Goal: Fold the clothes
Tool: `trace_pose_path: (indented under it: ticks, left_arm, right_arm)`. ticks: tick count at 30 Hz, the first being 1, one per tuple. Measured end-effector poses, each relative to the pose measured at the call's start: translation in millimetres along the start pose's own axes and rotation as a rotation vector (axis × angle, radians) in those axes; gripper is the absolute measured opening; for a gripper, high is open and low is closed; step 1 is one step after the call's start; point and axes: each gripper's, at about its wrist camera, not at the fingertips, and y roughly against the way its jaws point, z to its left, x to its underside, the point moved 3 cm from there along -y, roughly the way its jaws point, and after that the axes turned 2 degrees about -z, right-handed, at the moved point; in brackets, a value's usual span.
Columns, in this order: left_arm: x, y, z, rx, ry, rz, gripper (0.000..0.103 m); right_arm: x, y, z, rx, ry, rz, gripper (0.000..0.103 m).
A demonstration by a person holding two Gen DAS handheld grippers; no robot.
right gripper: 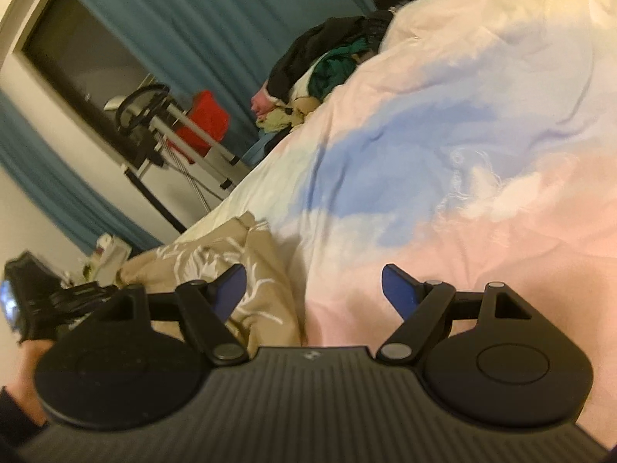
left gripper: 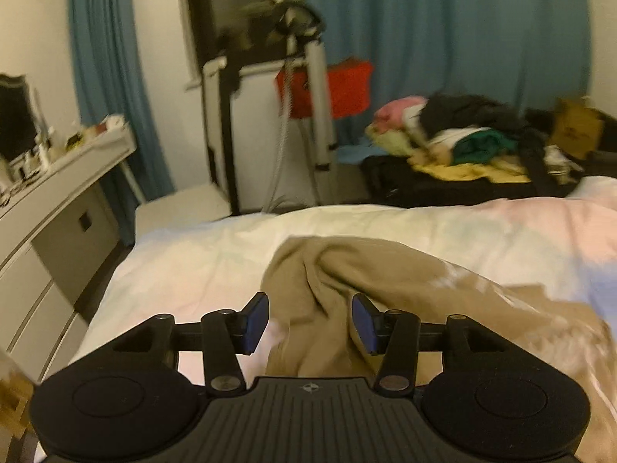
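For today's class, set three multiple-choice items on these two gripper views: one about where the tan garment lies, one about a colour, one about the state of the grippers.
1. Where does the tan garment lie?
A. On the duvet
B. On the white desk
C. On the pile of clothes

2. What colour are the curtains behind the bed?
A. Yellow
B. Teal blue
C. White

3. How do the left gripper and right gripper stand?
A. Both shut on cloth
B. Only the left is open
C. Both open

Answers:
1 A: the garment rests crumpled on the pastel duvet, the pile of clothes being beyond the bed.
2 B: the hanging folds are teal blue in both views.
3 C: a clear gap shows between each pair of fingers, with nothing clamped.
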Motion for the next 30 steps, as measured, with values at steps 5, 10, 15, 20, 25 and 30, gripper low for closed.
trace_pose_path:
  ticks: [5, 10, 15, 20, 25, 30]
  left_arm:
    - [54, 69, -25, 0.204, -0.060, -0.039, 0.068]
    - [109, 80, -71, 0.292, -0.121, 0.093, 0.076]
    - [106, 100, -55, 0.321, -0.027, -0.040, 0.055]
    - [96, 126, -33, 0.359, 0.074, -0.198, 0.008]
    - [86, 152, -10, 0.396, 0.174, -0.356, 0.007]
    - [82, 209, 26, 0.520, 0.243, -0.547, 0.007]
  right_arm:
    - [8, 3, 16, -0.017, 0.075, 0.009, 0.080]
    - [23, 2, 26, -0.017, 0.151, 0.023, 0.080]
    - [55, -12, 45, -0.022, 0.299, 0.086, 0.080]
    - [77, -16, 72, -0.074, 0.467, 0.057, 0.079]
    - [93, -11, 97, -0.135, 0.645, -0.045, 0.079]
    - [116, 0, 119, -0.233, 0.800, -0.041, 0.079]
